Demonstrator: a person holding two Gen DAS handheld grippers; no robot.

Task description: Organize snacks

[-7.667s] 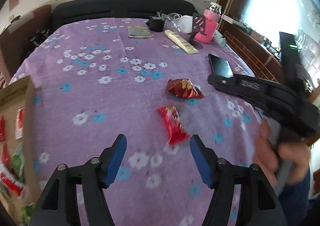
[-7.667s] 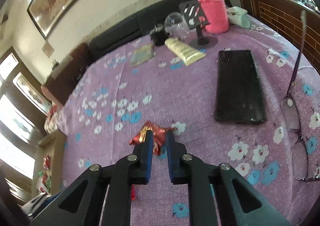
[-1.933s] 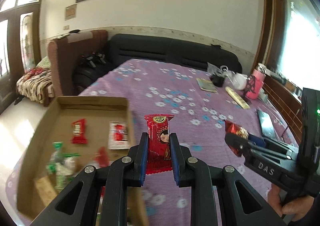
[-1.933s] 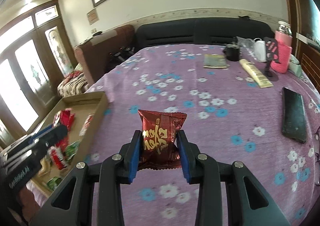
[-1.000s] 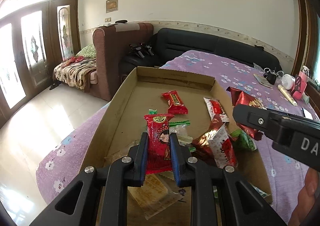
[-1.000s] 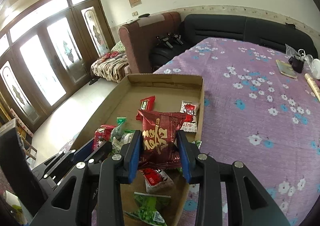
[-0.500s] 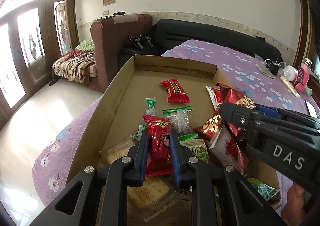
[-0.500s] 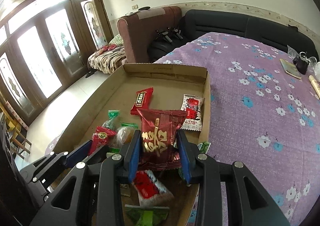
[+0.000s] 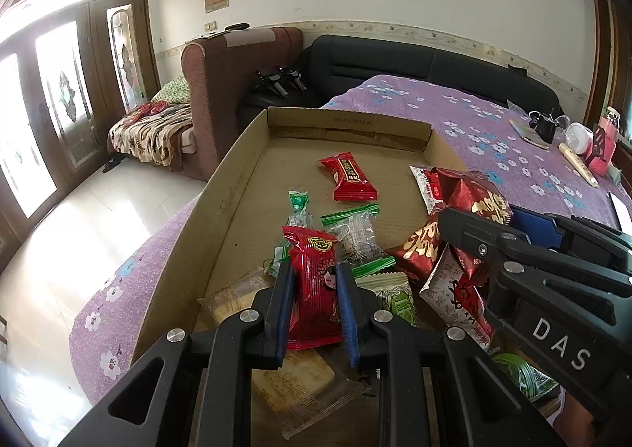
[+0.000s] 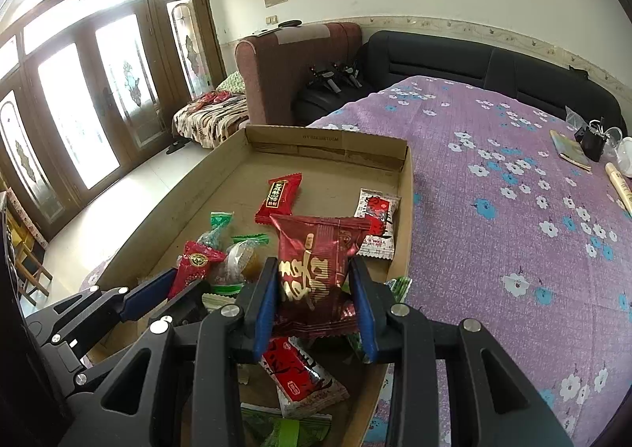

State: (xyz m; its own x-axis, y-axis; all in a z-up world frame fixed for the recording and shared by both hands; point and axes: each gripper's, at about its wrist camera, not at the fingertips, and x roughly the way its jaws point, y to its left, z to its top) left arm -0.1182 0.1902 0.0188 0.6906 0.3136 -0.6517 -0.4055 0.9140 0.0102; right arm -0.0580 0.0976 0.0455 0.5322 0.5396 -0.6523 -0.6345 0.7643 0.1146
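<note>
My left gripper (image 9: 314,281) is shut on a bright red snack packet (image 9: 314,277) and holds it low over the near part of the cardboard box (image 9: 245,170). My right gripper (image 10: 314,281) is shut on a dark red foil snack bag (image 10: 316,265) over the same box (image 10: 407,186), near its right wall. The left gripper also shows in the right wrist view (image 10: 177,281), and the right one in the left wrist view (image 9: 474,225). Several red, green and clear snack packets lie in the box.
The box sits at the left edge of a purple flowered tablecloth (image 10: 513,170). A booklet (image 10: 568,150), a black cup (image 10: 592,140), a tube (image 10: 620,186) and a pink bottle (image 9: 606,146) lie at the table's far end. A brown armchair (image 9: 237,91) and dark sofa (image 9: 414,63) stand beyond.
Both grippers have carried their snacks from the table to over the box and sunk lower toward the packets in it. Both stay shut on their snacks.
</note>
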